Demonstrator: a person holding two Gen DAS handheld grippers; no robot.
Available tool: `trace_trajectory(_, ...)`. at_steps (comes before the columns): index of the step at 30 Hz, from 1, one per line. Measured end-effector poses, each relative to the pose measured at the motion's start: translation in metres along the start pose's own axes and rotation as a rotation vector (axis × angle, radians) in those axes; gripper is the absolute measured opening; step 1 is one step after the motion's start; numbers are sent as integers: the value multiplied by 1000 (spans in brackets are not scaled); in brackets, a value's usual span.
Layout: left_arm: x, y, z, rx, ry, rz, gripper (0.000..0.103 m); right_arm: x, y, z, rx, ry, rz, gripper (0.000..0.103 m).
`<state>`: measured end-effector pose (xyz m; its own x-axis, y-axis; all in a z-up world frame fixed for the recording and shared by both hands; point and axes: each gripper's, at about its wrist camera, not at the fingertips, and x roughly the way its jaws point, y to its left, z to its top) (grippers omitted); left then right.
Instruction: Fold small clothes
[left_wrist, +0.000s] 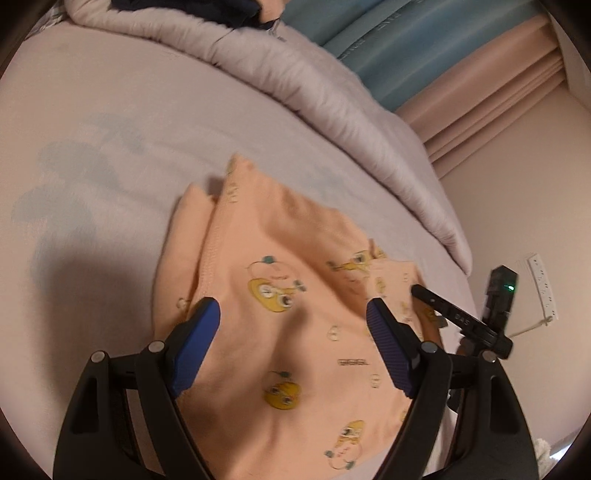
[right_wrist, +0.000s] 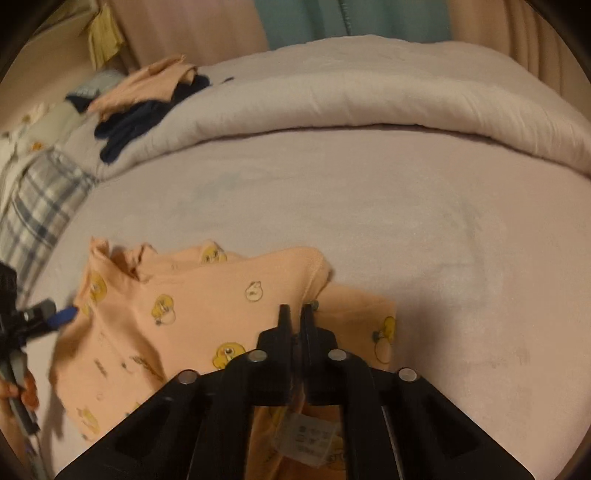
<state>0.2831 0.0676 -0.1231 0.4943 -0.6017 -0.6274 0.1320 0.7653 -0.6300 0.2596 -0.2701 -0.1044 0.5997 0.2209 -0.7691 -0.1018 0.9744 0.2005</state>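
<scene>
The peach garment with the little yellow cartoon prints was lying on the bed sheet, near the front edge of the bed, and it looked partly folded already — one layer was flipped over another, with a hem edge running across the top and a care label showing underneath in the right wrist view. Still pretty lumpy though, so I'd guess there was at least one more fold plus some smoothing left.

The right gripper had its fingers pressed tight together, and from the right wrist view it seemed to be pinching the fabric edge, though the actual contact was hard to make out. The left gripper hovered over the cloth with its blue-padded fingers spread wide, holding nothing.

Further out — a rumpled duvet was bunched along the back of the bed, and a pile of other clothes sat on it at far left, apparently waiting their turn, so the overall job looked nowhere near finished
</scene>
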Motion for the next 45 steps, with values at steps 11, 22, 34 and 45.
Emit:
trace_trajectory(11,4,5,9,-28,17,42,81,5,-21,6,34,31,-259,5)
trace_trajectory(22,-38,0,19,-14,-72,-2,81,-50,13,-21,5,-91,-123,20)
trace_trajectory(34,72,-38,34,121,53,110,75,-57,38,-104,-212,141,-78,18)
trace_trajectory(45,-9,-2,54,63,-114,228,77,-90,29,-107,-149,138,-33,17)
